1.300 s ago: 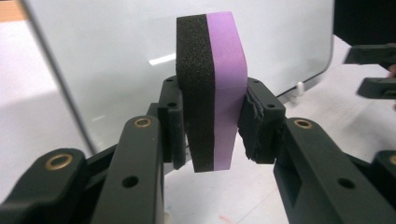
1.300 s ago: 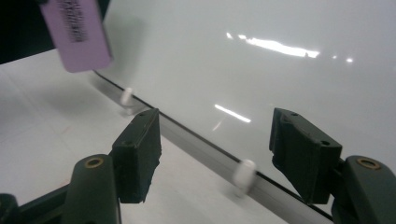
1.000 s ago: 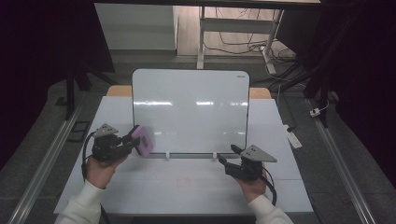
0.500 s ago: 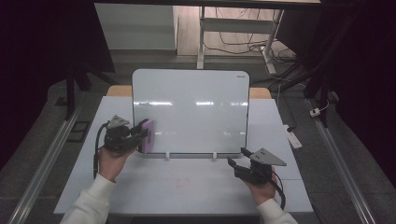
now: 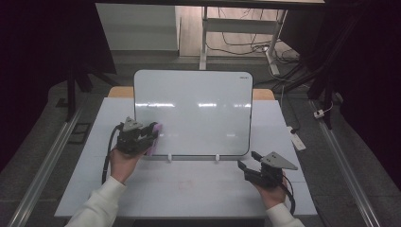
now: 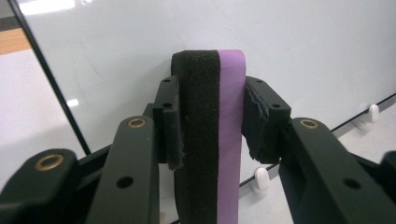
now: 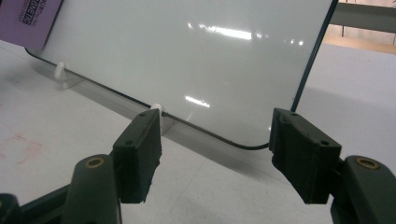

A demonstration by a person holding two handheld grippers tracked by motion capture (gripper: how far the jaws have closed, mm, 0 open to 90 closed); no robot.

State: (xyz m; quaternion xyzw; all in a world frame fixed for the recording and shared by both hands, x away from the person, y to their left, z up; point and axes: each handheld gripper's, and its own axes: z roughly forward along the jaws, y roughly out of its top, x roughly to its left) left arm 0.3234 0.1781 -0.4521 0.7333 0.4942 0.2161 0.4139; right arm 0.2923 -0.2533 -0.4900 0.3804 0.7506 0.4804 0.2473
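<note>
Purple foam and black felt: an eraser (image 6: 210, 140) sits clamped upright in the left gripper (image 5: 142, 137), whose jaws have just been easing a little yet still pinch it, at the whiteboard's (image 5: 198, 109) lower left corner. To wipe well, I'd lay the felt flat on the board and press lightly so the propped board doesn't tip off its white pegs (image 5: 169, 158). The right gripper (image 5: 250, 166) hangs empty, jaws apart, near the lower right corner, free to steady it. The table (image 5: 189, 189) bears faint red smudges; nothing blocks the stroke.
</note>
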